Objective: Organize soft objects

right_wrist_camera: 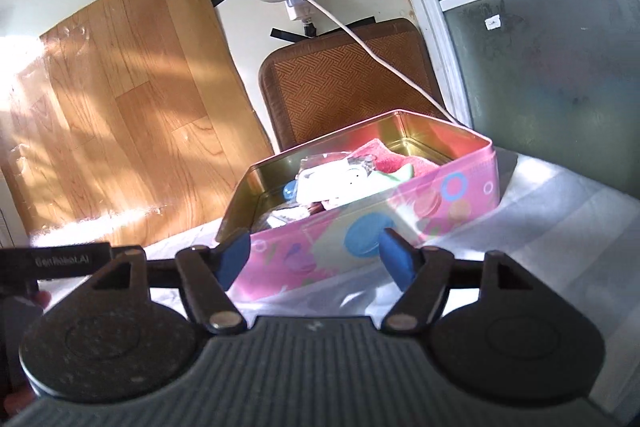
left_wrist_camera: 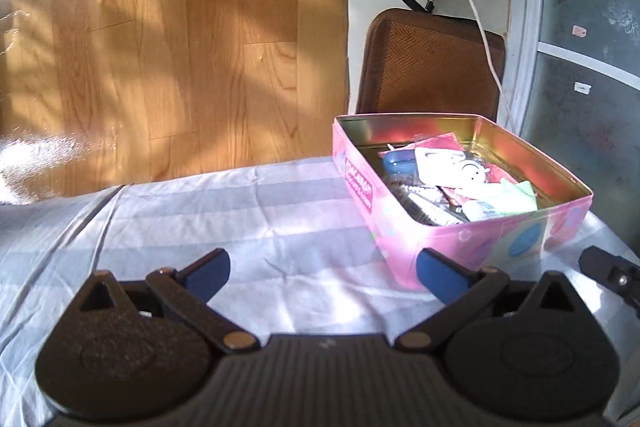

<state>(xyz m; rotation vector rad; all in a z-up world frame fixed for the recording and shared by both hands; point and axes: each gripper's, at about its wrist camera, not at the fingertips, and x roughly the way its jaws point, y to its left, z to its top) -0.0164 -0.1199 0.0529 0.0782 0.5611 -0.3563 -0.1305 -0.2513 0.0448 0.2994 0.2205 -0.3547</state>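
Your left gripper (left_wrist_camera: 322, 273) gapes wide and empty over the white sheet (left_wrist_camera: 200, 219), just left of the pink tin (left_wrist_camera: 480, 239). Your right gripper (right_wrist_camera: 316, 259), open and empty, faces the tin's side; a red cloth (right_wrist_camera: 396, 157) lies inside.

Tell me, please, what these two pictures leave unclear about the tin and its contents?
- Pink tin, left wrist view: bottom layer hidden under piled packets.
- Right wrist view: the tin's near wall hides the lower contents; only the red cloth and the top packets show.
- Label on the tin: too blurred to read.
- Table cloth: cut off by both frames' edges.
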